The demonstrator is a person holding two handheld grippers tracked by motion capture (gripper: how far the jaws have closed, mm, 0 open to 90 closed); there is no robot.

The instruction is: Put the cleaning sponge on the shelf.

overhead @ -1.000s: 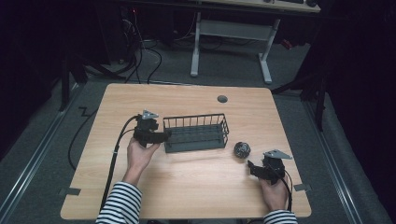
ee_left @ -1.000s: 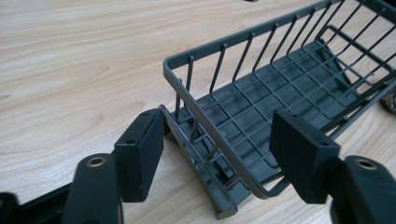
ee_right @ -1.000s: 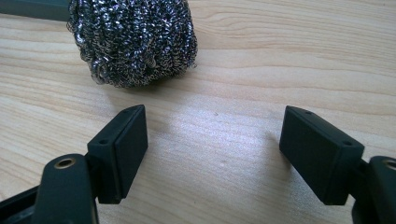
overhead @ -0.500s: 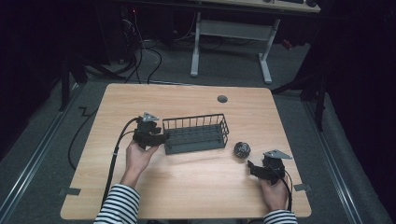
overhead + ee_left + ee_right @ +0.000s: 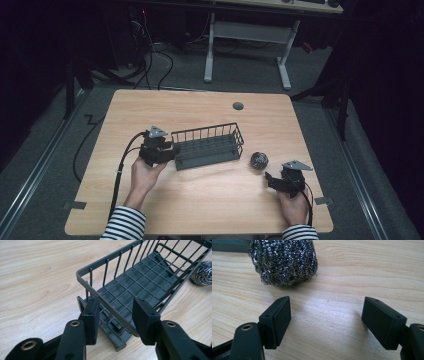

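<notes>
A dark grey wire basket [image 5: 207, 146] stands in the middle of the wooden table [image 5: 200, 200]; it is empty [image 5: 140, 282]. My left gripper [image 5: 169, 151] is at its left end. In the left gripper view the left gripper [image 5: 116, 302] is open, its jaws straddling the basket's end rim with a gap on both sides. A steel wool ball [image 5: 259, 160] lies just right of the basket. My right gripper [image 5: 270, 178] rests low on the table, a little short of the steel wool ball [image 5: 284, 261]. The right gripper [image 5: 325, 301] is open wide, with bare wood between its jaws.
A round cable hole [image 5: 238, 106] sits near the table's far edge. A black cable [image 5: 122, 165] trails from the left gripper over the front left. Beyond the table, on a dark floor, stand a white desk frame [image 5: 250, 35] and loose cables.
The left gripper has edged slightly nearer the basket's left end. The right gripper and the steel wool ball have not moved.
</notes>
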